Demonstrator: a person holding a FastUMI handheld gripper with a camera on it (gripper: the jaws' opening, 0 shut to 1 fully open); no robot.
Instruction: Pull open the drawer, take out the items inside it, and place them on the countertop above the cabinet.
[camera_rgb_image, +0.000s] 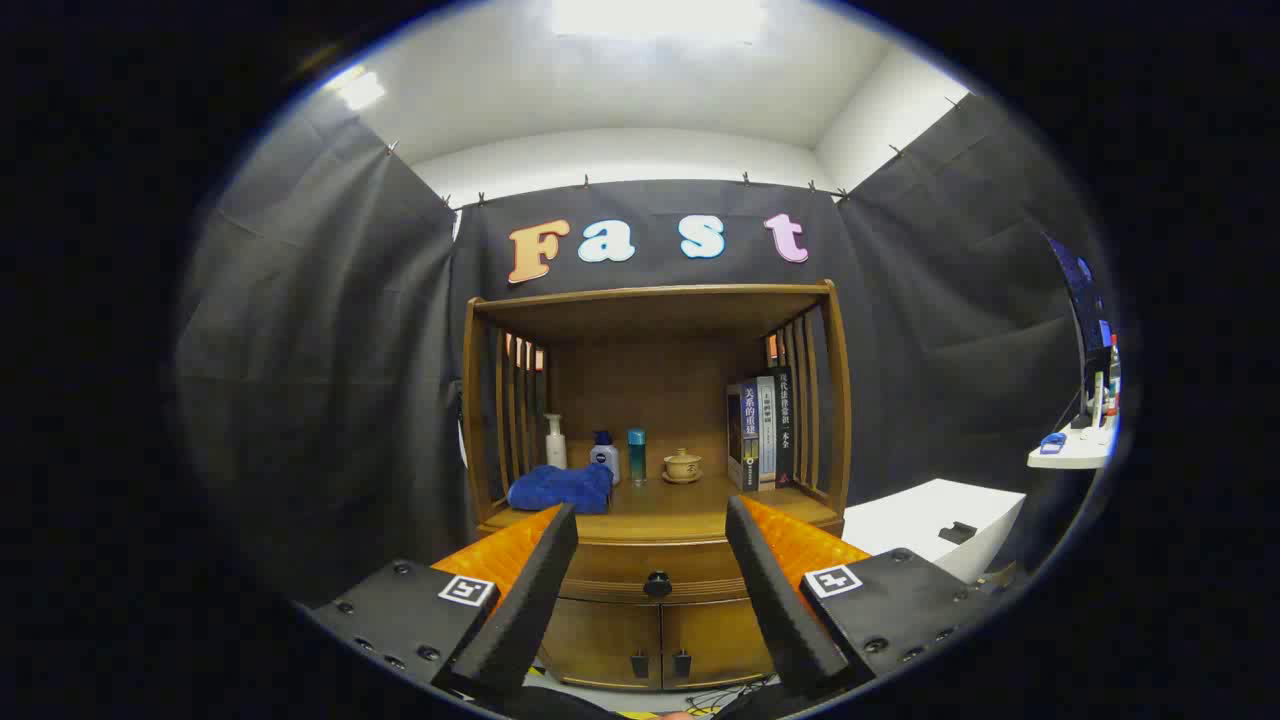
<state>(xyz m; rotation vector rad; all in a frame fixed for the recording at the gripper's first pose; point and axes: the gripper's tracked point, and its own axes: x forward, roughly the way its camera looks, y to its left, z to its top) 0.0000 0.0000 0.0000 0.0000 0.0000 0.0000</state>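
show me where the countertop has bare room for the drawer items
Bare wood on the countertop: the front strip ahead of the cup, between towel and books. The back left is crowded with bottles. The open hand-held gripper faces the shut drawer.

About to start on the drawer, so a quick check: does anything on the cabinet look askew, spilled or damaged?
Nothing stands out. The drawer is closed. On the countertop, the bottles, teacup and books stand upright. Only the blue cloth lies crumpled. The tongs are open.
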